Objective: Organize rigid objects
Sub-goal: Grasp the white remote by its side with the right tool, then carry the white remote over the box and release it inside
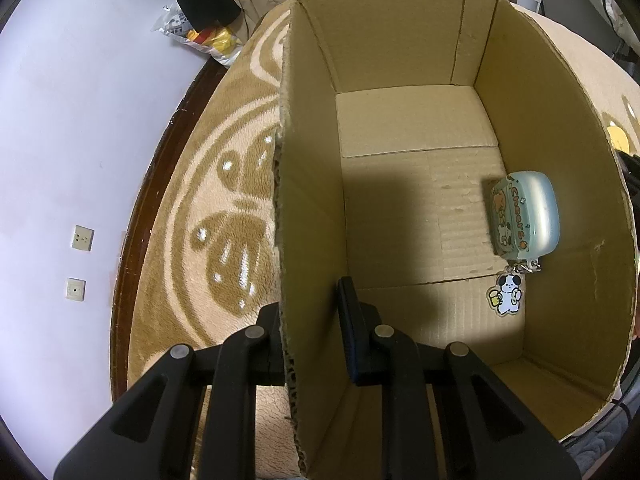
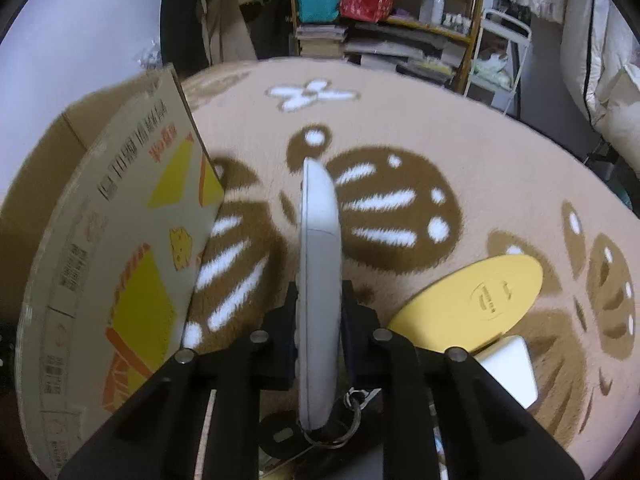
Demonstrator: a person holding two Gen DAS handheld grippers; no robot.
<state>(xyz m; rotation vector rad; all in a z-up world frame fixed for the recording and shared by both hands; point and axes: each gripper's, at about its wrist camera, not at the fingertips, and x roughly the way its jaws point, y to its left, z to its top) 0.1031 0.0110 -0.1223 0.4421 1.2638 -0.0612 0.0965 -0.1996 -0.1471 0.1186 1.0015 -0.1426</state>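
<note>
— Where's the white case now?

— Up off the patterned rug, standing on edge, clamped between the right gripper and its fingers. Its long axis runs straight out ahead of them, and a key ring dangles from its near end.

— And the box?

— The cardboard box sits just to the left of that hand, printed wall facing it, so I'd say the case has to travel left and over the rim.

— The other hand?

— The left gripper is pinched on the box's near wall, one finger outside, one inside, steadying it. Inside, a pale blue case with a dog charm lies against the far side of the floor.

— Anything else waiting?

— A yellow oval disc and a white block lie on the rug, right of the held case.
</note>
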